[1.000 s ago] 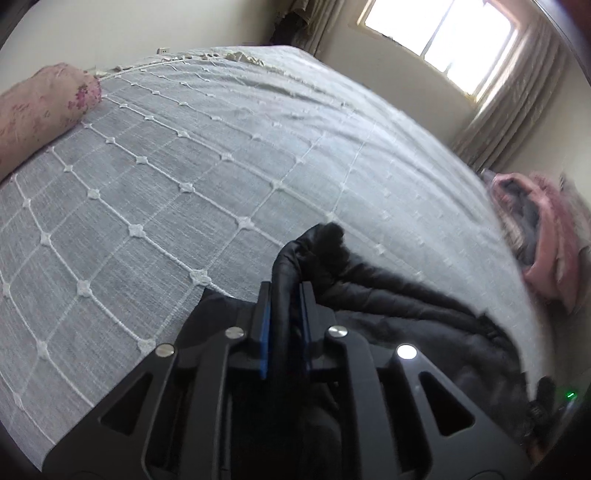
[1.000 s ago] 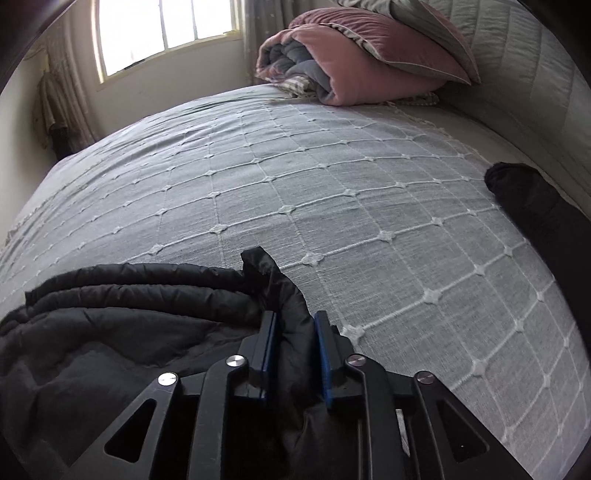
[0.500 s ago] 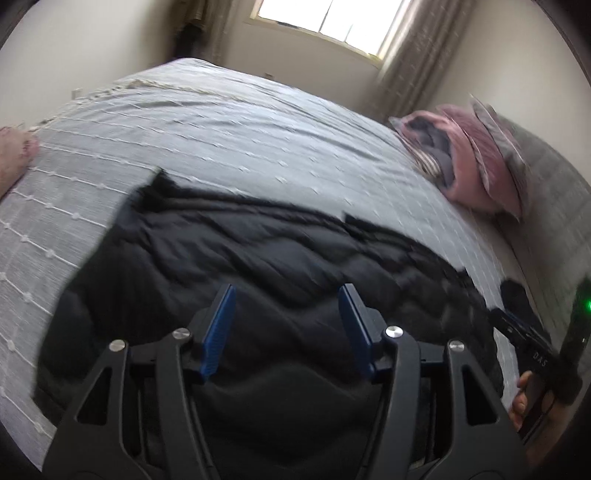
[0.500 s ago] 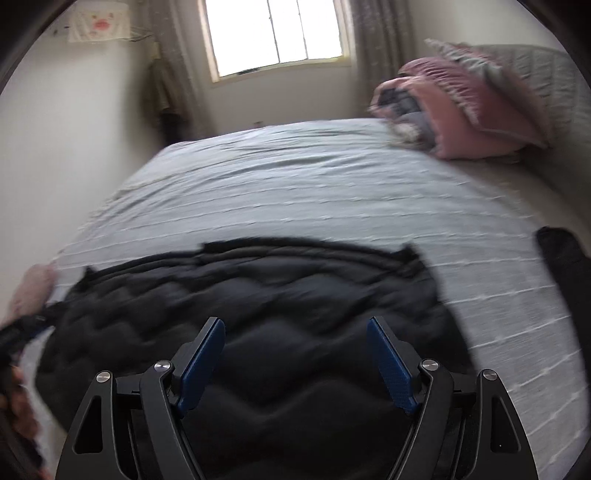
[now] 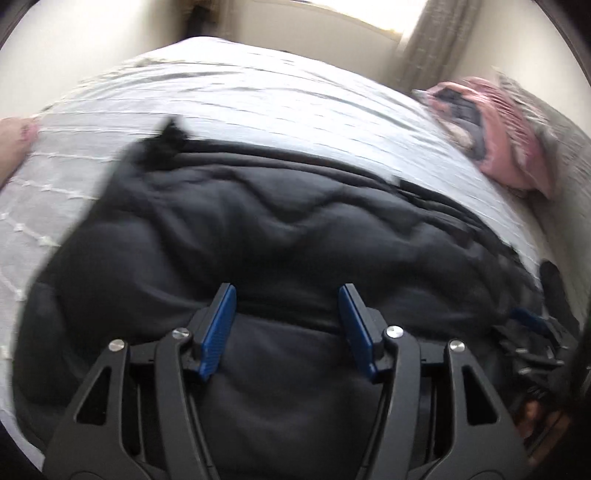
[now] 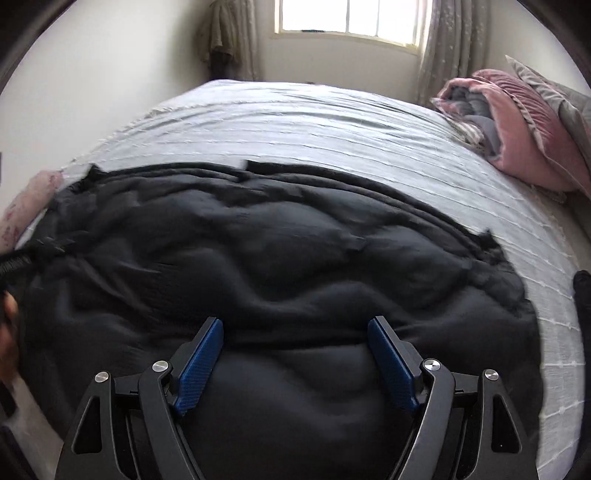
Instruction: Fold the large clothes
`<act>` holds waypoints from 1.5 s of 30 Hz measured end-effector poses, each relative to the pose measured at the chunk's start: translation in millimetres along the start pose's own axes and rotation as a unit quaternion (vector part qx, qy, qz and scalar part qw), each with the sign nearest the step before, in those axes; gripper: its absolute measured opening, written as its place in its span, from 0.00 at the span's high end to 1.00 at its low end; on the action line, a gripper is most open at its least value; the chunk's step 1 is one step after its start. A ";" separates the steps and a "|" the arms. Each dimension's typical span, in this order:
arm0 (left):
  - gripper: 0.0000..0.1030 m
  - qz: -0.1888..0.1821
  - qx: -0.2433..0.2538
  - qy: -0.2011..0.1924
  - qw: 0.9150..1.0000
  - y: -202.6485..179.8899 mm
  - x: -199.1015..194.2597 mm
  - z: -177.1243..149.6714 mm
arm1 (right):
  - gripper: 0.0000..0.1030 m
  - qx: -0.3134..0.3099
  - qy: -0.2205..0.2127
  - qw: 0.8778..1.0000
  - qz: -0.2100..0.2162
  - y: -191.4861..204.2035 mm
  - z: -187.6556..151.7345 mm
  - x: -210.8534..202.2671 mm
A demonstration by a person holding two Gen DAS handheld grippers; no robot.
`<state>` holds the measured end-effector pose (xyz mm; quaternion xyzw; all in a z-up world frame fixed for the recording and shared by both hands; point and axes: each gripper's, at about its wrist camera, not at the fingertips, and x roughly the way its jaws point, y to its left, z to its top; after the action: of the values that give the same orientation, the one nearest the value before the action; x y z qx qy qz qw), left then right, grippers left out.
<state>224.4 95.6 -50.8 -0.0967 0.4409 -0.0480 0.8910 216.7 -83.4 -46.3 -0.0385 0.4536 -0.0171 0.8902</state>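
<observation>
A large black quilted garment point(image 5: 295, 221) lies spread across the near half of the grey bed cover point(image 5: 258, 96). It shows folded over, with layered edges along its far side point(image 6: 277, 258). My left gripper point(image 5: 287, 291) hangs open just above its near part, nothing between the blue pads. My right gripper point(image 6: 296, 323) is open wider over the same garment, also with nothing between its pads. The right gripper's dark body point(image 5: 532, 332) and a hand appear at the lower right of the left wrist view.
A folded pink quilt and grey pillows point(image 6: 517, 140) are stacked at the bed's far right. A floral pink pillow point(image 6: 33, 199) lies at the left edge. Another black item point(image 6: 583, 295) sits by the right edge. Window point(image 6: 351, 18) and curtains stand behind the bed.
Both grippers were shut on corners of the black garment; they let go, opened and drew back. The garment now lies flat on the bed.
</observation>
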 end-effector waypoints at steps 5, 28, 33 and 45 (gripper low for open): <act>0.42 0.010 -0.069 -0.003 0.998 55.5 3.8 10.4 | 0.19 0.089 0.011 0.995 -0.031 -86.3 -10.2 4.3; 0.30 -0.030 0.041 -0.028 0.998 -24.9 -12.0 21.9 | 0.06 0.187 -0.070 0.978 0.057 -75.5 18.2 -45.4; 0.30 -0.036 0.067 -0.017 0.997 -40.4 16.5 39.7 | 0.07 0.126 -0.035 0.988 0.082 -29.1 32.1 -7.7; 0.30 0.051 0.034 -0.021 0.998 5.9 38.6 47.9 | 0.08 0.171 0.006 0.981 -0.088 -116.9 15.6 36.1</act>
<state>285.8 101.0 -53.7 -0.0449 0.4250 -0.0158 0.9039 251.1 -201.4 -56.4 0.0743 0.4444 -0.1728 0.8758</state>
